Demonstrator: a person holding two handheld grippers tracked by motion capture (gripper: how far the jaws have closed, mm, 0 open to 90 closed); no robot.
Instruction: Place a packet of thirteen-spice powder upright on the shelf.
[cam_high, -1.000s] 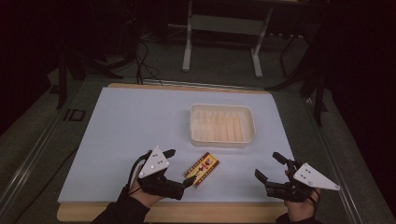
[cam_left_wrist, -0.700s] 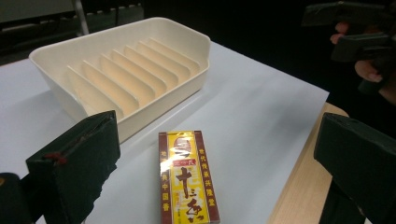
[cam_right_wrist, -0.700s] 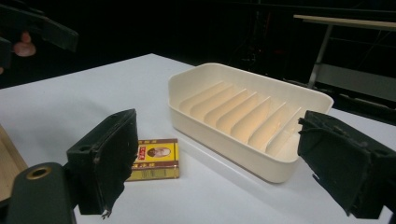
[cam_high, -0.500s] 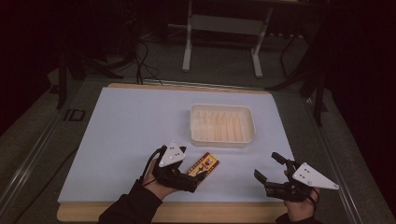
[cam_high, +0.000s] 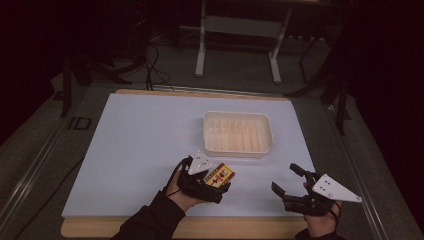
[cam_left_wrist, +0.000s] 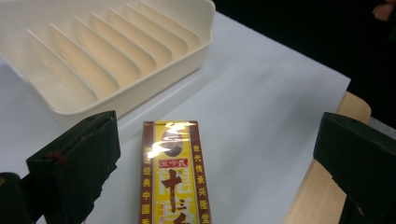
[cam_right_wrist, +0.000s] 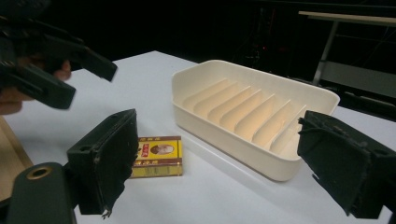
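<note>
Your left gripper (cam_high: 216, 181) has slid forward since the earlier frame; its spread jaws now straddle the yellow packet (cam_left_wrist: 175, 179), not yet clamped. Packet lies flat on the white mat (cam_high: 130, 145), just short of the slotted tray (cam_high: 238, 133). Right gripper (cam_high: 291, 189) waits open, well apart. Grasp and placement both remain.

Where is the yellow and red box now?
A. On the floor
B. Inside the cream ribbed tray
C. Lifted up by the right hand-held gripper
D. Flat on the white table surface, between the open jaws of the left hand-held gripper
D: the yellow and red box lies flat on the table, with the left hand-held gripper open on both sides of it, outside the tray.
</note>
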